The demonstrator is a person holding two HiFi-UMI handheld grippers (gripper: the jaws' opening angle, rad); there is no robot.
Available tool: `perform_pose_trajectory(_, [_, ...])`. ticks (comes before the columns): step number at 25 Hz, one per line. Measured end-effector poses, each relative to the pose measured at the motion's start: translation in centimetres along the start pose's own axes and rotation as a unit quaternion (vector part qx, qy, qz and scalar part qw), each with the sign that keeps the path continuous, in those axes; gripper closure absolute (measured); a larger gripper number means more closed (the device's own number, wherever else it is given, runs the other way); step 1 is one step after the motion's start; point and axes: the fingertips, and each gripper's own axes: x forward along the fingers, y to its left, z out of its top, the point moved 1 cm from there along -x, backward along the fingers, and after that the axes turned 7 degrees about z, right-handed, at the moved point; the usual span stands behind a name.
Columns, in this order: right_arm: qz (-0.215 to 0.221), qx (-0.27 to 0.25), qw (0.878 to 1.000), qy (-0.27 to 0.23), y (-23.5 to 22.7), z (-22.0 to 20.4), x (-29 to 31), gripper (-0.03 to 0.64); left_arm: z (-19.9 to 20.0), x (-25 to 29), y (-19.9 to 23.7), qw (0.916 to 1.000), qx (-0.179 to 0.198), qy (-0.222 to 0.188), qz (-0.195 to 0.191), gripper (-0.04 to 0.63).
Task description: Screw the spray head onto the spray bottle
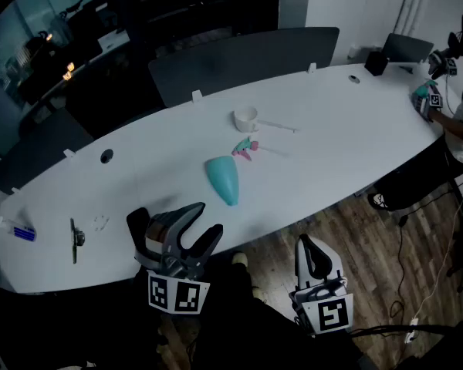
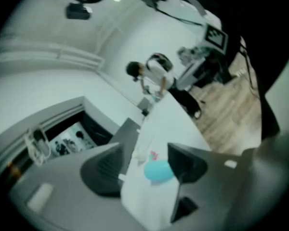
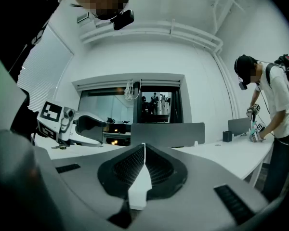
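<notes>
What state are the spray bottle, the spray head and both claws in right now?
Spray bottle: lying on its side, no head on it.
Spray head: lying loose, not screwed on.
Left claw: open, empty.
Right claw: shut, empty.

One of each on the bench (image 1: 316, 145), two tools hanging below it

One teal spray bottle (image 1: 222, 177) is lying at the centre, with one pink-and-teal spray head (image 1: 245, 148) lying at one o'clock from it. One white cup (image 1: 247, 118) is sitting beyond at twelve. Two tools are hovering at six o'clock, the left tool (image 1: 205, 219) and the right tool (image 1: 305, 242). One black box (image 1: 376, 62) is standing at two o'clock. One blue item (image 1: 23, 233) and one dark slim implement (image 1: 76, 240) are lying at eight. One other person (image 1: 461, 122) is standing at three.
</notes>
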Motion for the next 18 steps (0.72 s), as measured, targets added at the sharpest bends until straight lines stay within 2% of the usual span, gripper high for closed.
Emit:
perform_pose_trajectory(2, [-0.004, 0.002, 1.000, 0.003, -1.3, -0.1, 1.6, 0.604, -1.3, 3.3, -0.1, 0.9956, 0.082, 0.004, -0.045, 0.261])
perform_pose_trajectory(4, [-0.011, 0.001, 1.000, 0.002, -2.5, 0.1, 3.1, 0.604, -2.8, 6.2, -0.2, 0.9848, 0.144, 0.002, -0.097, 0.189])
perform_pose_trajectory(6, [-0.024, -0.003, 1.000, 0.005, -3.8, 0.4, 4.4, 0.604, -4.4, 8.6, -0.8, 0.9671, 0.193, -0.007, -0.165, 0.084])
perform_pose_trajectory(7, [-0.032, -0.004, 0.999, 0.006, -4.4, 0.6, 5.0, 0.604, -5.3, 9.6, -1.3, 0.9545, 0.217, -0.013, -0.205, 0.041])
perform_pose_trajectory(9, [-0.048, -0.003, 0.999, 0.008, -5.6, 0.8, 6.3, 0.604, -7.1, 11.3, -2.6, 0.9204, 0.263, -0.020, -0.288, 0.003])
perform_pose_trajectory(13, [-0.076, 0.003, 0.997, 0.021, -7.1, 0.5, 8.4, 0.604, -8.6, 13.6, -5.8, 0.8396, 0.326, -0.041, -0.432, 0.003])
perform_pose_trajectory(15, [-0.087, 0.005, 0.996, 0.029, -7.5, 0.2, 9.3, 0.604, -9.3, 14.4, -7.6, 0.7985, 0.350, -0.048, -0.487, 0.002])
perform_pose_trajectory(18, [-0.105, 0.005, 0.994, 0.042, -7.9, -0.4, 10.4, 0.604, -11.9, 15.5, -9.6, 0.7332, 0.414, -0.046, -0.537, 0.002])
